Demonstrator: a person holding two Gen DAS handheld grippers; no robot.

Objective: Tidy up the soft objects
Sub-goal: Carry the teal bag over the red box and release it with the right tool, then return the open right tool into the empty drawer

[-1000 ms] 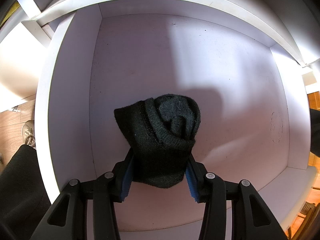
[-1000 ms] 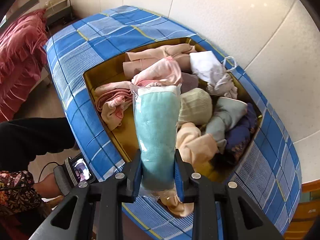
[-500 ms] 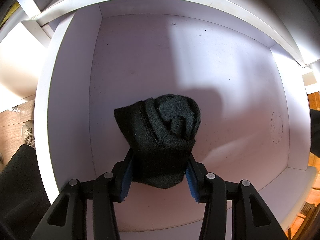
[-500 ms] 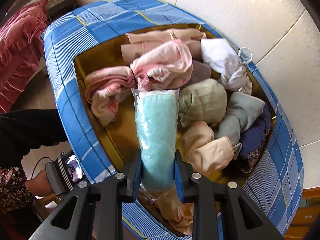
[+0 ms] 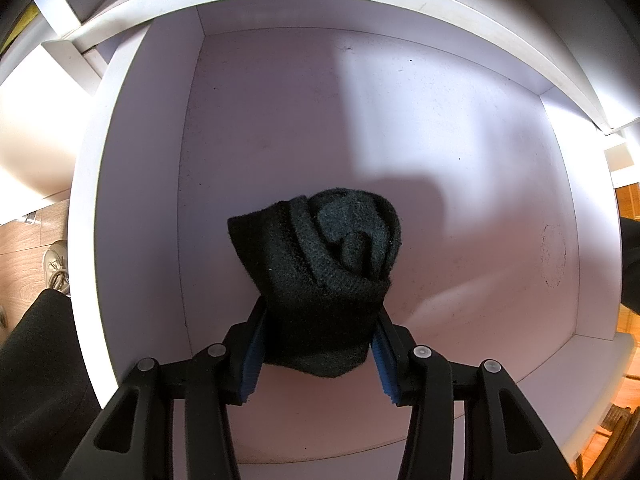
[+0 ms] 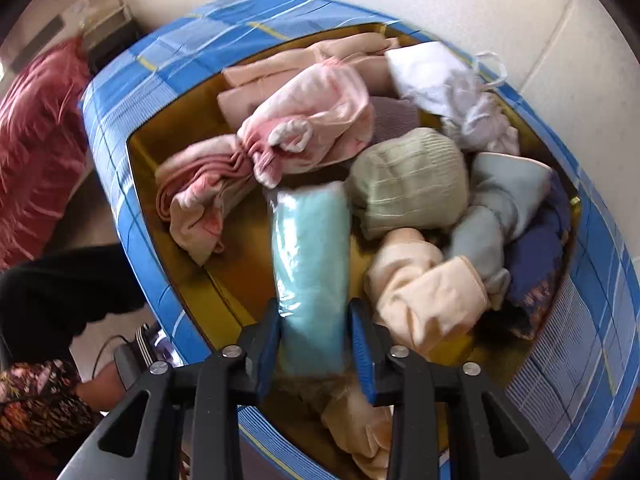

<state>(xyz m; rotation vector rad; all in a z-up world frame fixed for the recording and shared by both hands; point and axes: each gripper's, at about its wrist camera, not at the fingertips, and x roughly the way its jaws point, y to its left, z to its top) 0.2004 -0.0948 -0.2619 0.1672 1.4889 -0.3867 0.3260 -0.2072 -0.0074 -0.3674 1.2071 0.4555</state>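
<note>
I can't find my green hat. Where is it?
Right wrist view: the green hat lies mid-bin, right of the bagged teal cloth, below the pink clothes.

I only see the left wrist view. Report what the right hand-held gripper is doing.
Observer: The right hand-held gripper has a plastic-wrapped aqua towel between its jaws, which have just been opening.
Operator: Say where it is.
Observer: Over a blue plaid box piled with bundled cloths.
Operator: Name the towel's neighbour.
Observer: A green knitted bundle lies just right of the towel.
</note>
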